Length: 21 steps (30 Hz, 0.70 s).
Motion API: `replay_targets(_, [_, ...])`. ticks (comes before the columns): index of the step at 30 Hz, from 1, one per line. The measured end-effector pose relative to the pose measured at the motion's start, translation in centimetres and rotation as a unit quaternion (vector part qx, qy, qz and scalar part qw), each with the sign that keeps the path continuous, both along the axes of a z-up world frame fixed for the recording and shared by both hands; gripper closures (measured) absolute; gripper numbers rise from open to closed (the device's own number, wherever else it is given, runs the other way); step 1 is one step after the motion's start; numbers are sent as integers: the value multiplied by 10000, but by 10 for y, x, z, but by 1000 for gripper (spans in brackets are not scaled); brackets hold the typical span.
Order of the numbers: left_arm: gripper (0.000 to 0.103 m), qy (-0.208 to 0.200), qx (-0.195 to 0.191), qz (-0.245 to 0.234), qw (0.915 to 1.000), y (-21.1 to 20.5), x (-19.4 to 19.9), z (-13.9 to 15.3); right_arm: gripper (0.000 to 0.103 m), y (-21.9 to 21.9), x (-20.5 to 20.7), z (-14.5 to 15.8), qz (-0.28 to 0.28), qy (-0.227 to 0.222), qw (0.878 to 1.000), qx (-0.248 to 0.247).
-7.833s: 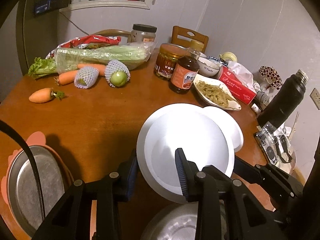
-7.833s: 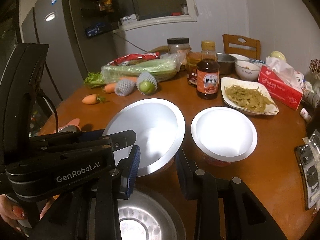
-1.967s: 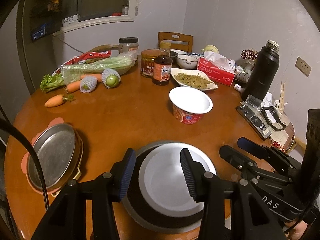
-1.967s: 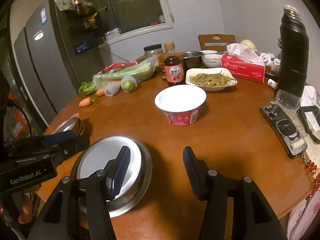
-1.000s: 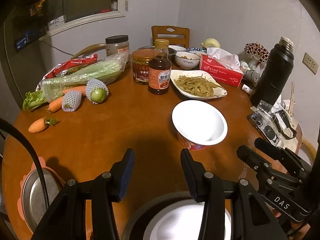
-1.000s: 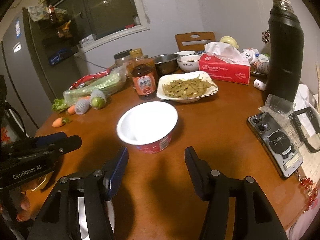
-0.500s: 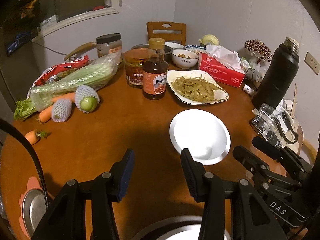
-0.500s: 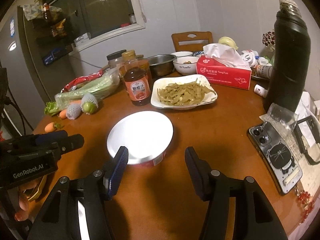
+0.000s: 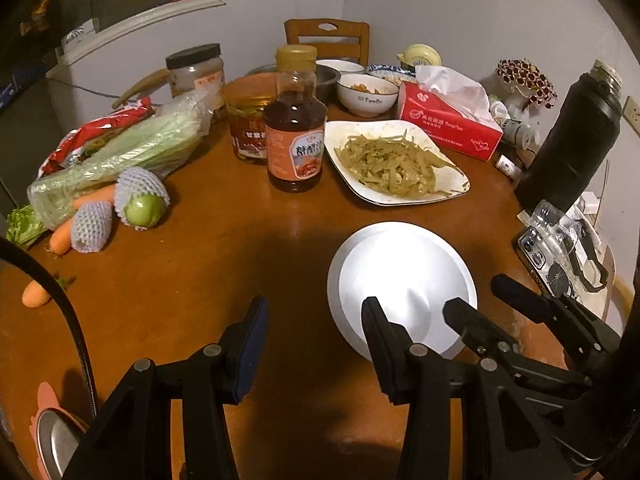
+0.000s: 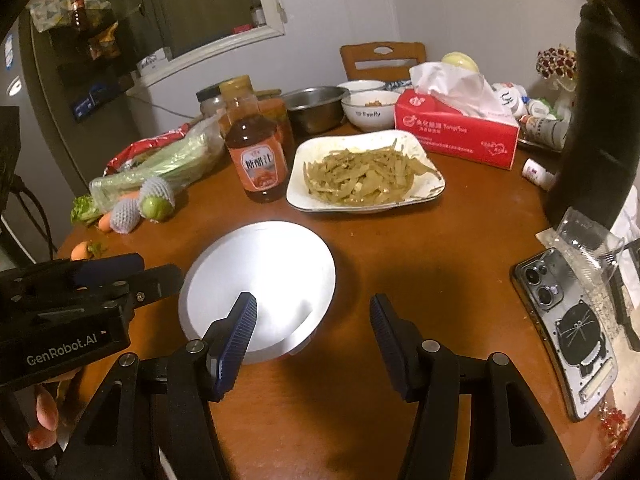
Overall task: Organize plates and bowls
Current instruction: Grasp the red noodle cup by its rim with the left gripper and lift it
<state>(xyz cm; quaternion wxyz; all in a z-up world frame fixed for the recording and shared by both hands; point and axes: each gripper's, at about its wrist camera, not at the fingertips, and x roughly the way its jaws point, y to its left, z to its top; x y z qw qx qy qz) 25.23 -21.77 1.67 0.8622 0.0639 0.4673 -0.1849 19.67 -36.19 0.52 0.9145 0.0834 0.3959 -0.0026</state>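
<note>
Hovering with jaws spread and empty, the right gripper sits just short of the white bowl, apparently lined up for its near rim. Left of the bowl, the left gripper waits equally spread, holding nothing.

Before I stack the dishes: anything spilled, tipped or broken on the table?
Nothing stands out. The white bowl sits upright and empty, the plate of vegetable strips lies flat, and the sauce bottle stands capped.
</note>
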Motion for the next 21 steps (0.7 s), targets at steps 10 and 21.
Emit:
replay_targets(10, [55, 178, 86, 67, 9998, -1, 10, -13, 43, 3, 10, -11, 150, 82, 9999, -3])
replay_targets(21, [55, 527, -240, 9, 9983, 1, 18, -24, 52, 11, 12, -16, 384, 117, 9992, -74])
